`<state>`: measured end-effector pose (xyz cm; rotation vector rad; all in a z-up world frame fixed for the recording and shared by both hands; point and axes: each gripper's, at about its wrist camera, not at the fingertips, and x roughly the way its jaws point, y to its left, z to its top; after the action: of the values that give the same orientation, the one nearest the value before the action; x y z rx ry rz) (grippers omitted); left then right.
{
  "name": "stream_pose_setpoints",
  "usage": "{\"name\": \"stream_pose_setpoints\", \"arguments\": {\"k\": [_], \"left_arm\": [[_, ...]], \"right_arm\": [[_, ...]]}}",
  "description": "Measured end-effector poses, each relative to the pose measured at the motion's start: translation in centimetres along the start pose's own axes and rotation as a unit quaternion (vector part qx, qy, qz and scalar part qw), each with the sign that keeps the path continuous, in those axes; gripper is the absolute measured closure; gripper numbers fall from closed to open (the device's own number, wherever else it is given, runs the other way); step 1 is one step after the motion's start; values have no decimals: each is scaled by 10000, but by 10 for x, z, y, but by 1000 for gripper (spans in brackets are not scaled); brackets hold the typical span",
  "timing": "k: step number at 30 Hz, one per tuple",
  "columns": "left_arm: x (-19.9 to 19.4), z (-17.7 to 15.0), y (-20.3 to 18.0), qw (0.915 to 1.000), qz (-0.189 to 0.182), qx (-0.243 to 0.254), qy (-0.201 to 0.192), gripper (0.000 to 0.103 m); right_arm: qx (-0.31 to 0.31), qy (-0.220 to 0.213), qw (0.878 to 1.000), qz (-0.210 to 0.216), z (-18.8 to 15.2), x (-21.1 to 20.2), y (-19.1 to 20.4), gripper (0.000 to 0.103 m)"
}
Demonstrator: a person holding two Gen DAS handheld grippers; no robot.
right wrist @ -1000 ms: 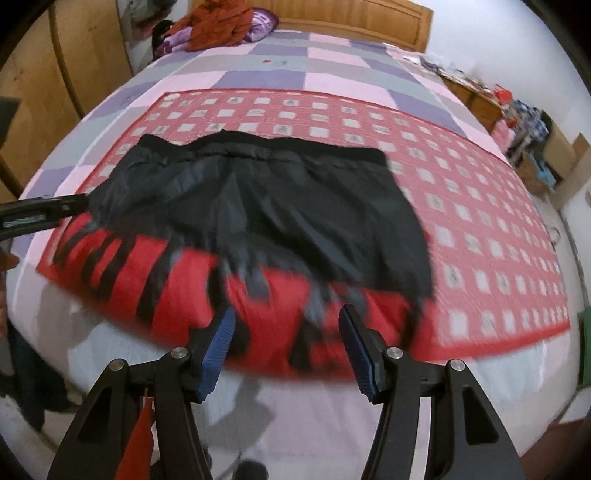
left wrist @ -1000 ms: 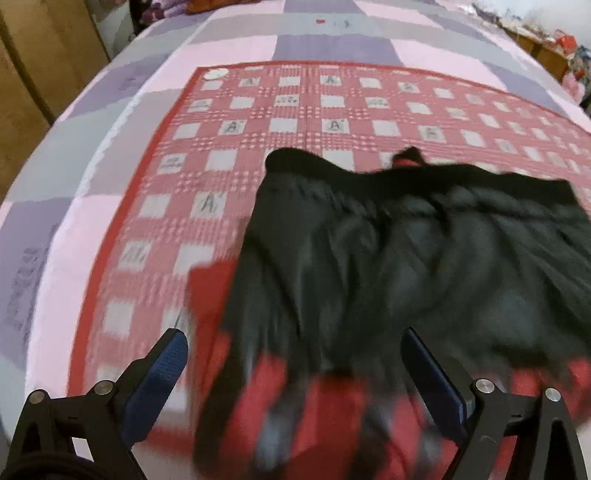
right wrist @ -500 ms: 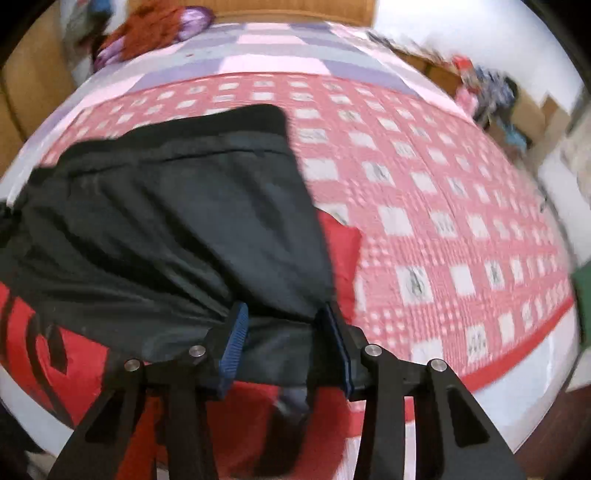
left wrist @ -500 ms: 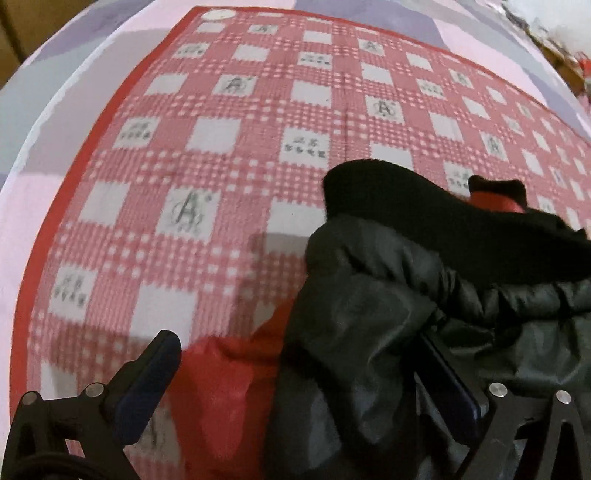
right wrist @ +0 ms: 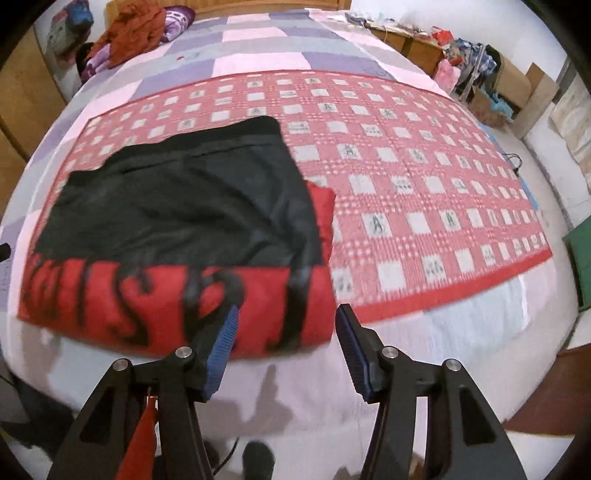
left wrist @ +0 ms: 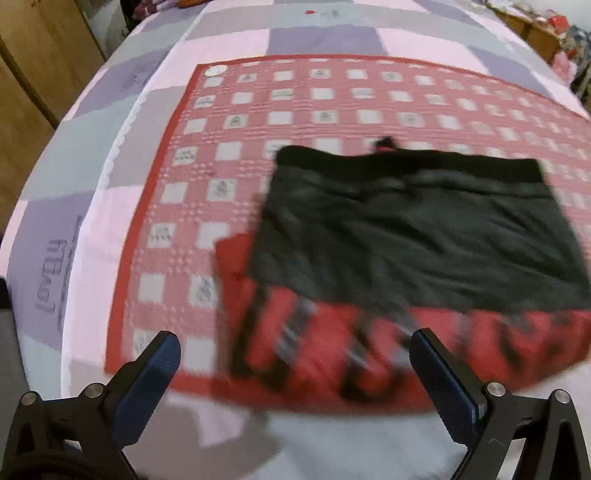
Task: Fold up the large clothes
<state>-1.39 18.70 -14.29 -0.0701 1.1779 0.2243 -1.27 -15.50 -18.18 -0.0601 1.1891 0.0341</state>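
A large red and black garment [left wrist: 413, 236] lies folded on the bed, black lining up, with a red band marked in black along its near edge [right wrist: 155, 302]. In the left wrist view my left gripper [left wrist: 295, 354] hangs above the garment's near left corner, wide open and holding nothing. Seen from the right wrist, my right gripper [right wrist: 286, 325] hovers over the near right corner of the garment [right wrist: 184, 206]. Its jaws are opening and the pads [right wrist: 221, 343] press on nothing.
The garment rests on a red and white checked cloth [right wrist: 424, 184] spread over a pink, grey and purple quilt [left wrist: 92, 155]. A heap of clothes [right wrist: 136, 33] lies at the bed's far end. Wooden wardrobe [left wrist: 33, 70] at left, cluttered boxes [right wrist: 491, 85] at right.
Both grippers dipped to the garment's side edges, the right closing on the black fabric, then let go and drew back up. The garment now lies narrower, its sides folded in.
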Motion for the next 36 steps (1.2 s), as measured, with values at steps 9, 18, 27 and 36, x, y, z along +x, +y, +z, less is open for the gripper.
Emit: {"name": "stream_pose_setpoints", "arguments": {"k": [9, 18, 27, 36], "left_arm": [[-99, -52, -52, 9995, 165, -253, 132, 0], [-167, -105, -78, 9998, 107, -177, 32, 0], [-201, -125, -76, 9996, 69, -227, -163, 0], [-208, -133, -66, 9993, 60, -322, -189, 0]], "right_arm": [[-503, 27, 9950, 860, -50, -115, 43, 45], [-855, -7, 9896, 1153, -84, -187, 45, 45], [-989, -206, 9864, 1297, -103, -230, 47, 39], [-971, -349, 9864, 1276, -107, -249, 53, 24]]}}
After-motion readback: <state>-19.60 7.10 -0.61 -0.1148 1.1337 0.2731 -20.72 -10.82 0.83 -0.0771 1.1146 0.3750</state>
